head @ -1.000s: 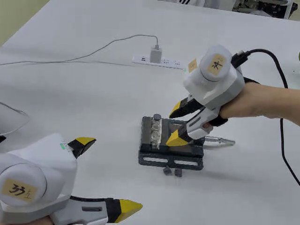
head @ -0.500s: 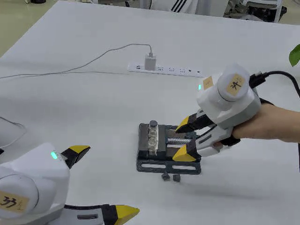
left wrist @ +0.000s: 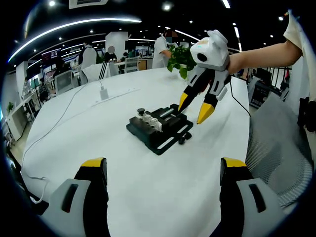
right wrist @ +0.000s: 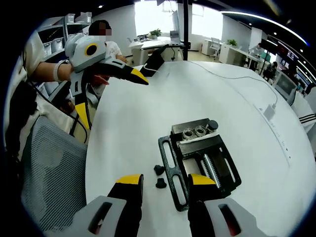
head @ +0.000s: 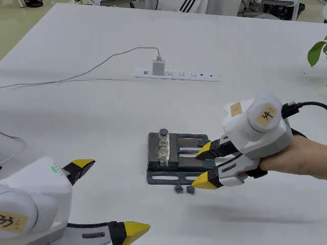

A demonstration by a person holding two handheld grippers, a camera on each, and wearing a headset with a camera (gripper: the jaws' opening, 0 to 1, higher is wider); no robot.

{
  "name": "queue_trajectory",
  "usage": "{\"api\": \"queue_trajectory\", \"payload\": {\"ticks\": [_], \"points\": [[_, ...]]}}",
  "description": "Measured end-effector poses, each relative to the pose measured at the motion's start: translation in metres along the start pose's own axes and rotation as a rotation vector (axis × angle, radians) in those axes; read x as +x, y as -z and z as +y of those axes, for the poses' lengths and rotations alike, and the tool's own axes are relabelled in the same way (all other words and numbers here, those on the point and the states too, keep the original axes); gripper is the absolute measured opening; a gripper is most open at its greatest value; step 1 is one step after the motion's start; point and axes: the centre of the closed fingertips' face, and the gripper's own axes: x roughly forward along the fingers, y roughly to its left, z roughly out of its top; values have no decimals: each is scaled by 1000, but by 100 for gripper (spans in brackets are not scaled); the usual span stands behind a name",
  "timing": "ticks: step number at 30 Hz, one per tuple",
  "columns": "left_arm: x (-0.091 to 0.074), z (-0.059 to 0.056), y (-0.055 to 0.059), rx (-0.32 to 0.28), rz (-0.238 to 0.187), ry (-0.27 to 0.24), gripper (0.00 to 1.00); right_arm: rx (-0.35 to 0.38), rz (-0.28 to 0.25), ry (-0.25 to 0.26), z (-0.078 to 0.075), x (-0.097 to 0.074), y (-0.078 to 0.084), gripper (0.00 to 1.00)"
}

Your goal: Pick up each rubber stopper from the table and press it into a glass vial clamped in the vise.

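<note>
Stoppers [head: 178,189], two dark rubber plugs, lie beside the black metal vise [head: 163,178], near the half-open right gripper [head: 202,166]; left gripper [head: 109,195] gapes wide.

The counter [head: 102,112] is showing a smooth, matt white surface. The vise [head: 176,163] is looking like matt black metal, its screw [head: 190,149] gleaming as bare steel. The vials [head: 163,148] are glinting as clear glass. The stoppers [head: 184,189] are looking like dull dark-grey rubber. The right hand-held gripper [head: 201,167] is shining faintly: smooth white plastic, yellow tips.
</note>
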Motion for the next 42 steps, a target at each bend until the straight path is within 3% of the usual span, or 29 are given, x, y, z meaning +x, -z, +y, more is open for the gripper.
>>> {"api": "queue_trajectory", "payload": {"ticks": [13, 42], "points": [[2, -3, 1, -11, -9, -3, 94, -9, -44, 26, 7, 7, 16, 26], [1, -4, 8, -34, 2, -2, 93, -71, -19, 15, 7, 31, 33, 13]]}}
